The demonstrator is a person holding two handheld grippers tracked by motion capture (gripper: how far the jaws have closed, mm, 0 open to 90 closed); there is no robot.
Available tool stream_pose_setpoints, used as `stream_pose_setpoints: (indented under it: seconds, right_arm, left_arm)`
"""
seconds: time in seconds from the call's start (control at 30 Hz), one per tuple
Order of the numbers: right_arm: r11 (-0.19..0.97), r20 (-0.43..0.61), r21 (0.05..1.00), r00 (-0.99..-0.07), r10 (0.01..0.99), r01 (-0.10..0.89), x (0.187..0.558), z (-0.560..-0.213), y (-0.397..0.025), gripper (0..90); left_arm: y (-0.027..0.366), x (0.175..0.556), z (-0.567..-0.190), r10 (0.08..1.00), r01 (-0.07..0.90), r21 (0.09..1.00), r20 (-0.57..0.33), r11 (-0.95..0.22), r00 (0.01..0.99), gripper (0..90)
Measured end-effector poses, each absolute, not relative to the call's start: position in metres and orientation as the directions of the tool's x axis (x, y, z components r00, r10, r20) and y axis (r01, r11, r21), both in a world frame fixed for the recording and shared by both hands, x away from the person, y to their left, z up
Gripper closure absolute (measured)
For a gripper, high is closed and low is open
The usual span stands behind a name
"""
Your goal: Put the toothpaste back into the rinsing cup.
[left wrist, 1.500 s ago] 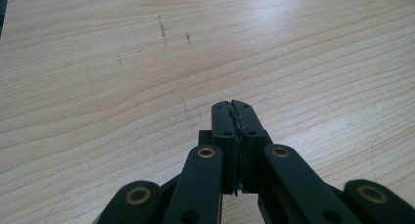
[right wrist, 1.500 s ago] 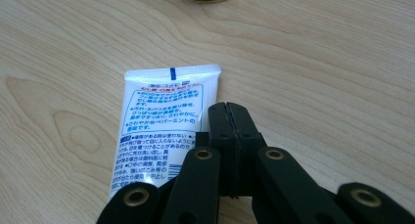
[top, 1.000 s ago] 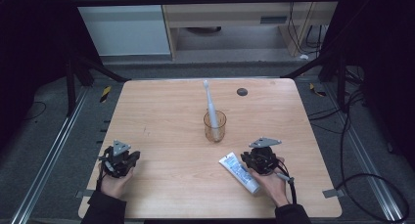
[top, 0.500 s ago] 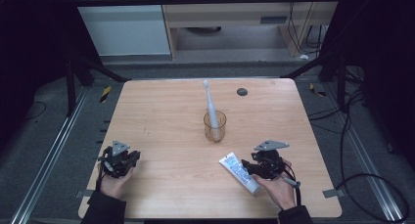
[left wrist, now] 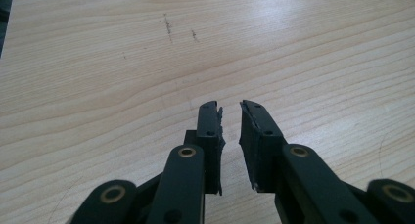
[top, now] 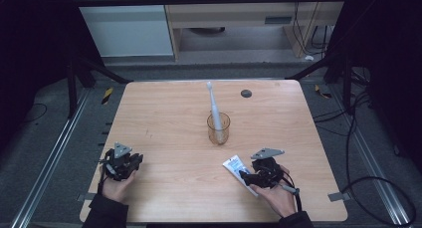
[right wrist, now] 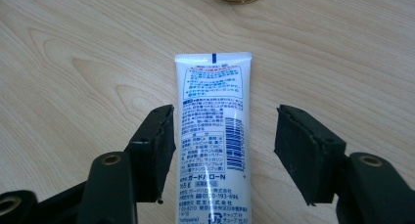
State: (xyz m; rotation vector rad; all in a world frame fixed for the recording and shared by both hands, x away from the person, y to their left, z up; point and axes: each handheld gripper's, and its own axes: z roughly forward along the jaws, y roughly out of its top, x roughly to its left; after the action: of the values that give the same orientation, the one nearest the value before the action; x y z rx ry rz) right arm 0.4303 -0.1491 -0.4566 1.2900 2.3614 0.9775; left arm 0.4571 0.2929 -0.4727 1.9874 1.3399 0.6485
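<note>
Right gripper view showed the flat white printed toothpaste tube (right wrist: pixel 213 136) lying lengthwise between the right tool's (right wrist: pixel 222 145) spread, untouching jaws.

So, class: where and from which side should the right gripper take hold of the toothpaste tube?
Grip the toothpaste tube across its narrow width at mid-body, coming from above. It lies flat on the table, and the right gripper already straddles it with open fingers.

My surface (top: pixel 164 113) is pale wood with faint dark scuffs. On it stand a glass cup (top: pixel 218 129) holding a toothbrush (top: pixel 213 104) — near the middle — a white tube (right wrist: pixel 213 136) lying flat just beside it, and a small dark disc (top: pixel 246 93) at the far edge.
</note>
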Motion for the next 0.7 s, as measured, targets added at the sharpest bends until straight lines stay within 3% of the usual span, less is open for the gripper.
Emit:
stream_pose_setpoints:
  seconds: [0.7]
  right_arm:
    - [0.447, 0.067, 0.563, -0.578, 0.813, 0.695, 0.44, -0.467, -0.135, 40.2]
  left_arm:
    - [0.293, 0.458, -0.474, 0.933, 0.622, 0.736, 0.037, -0.268, 0.358, 76.9]
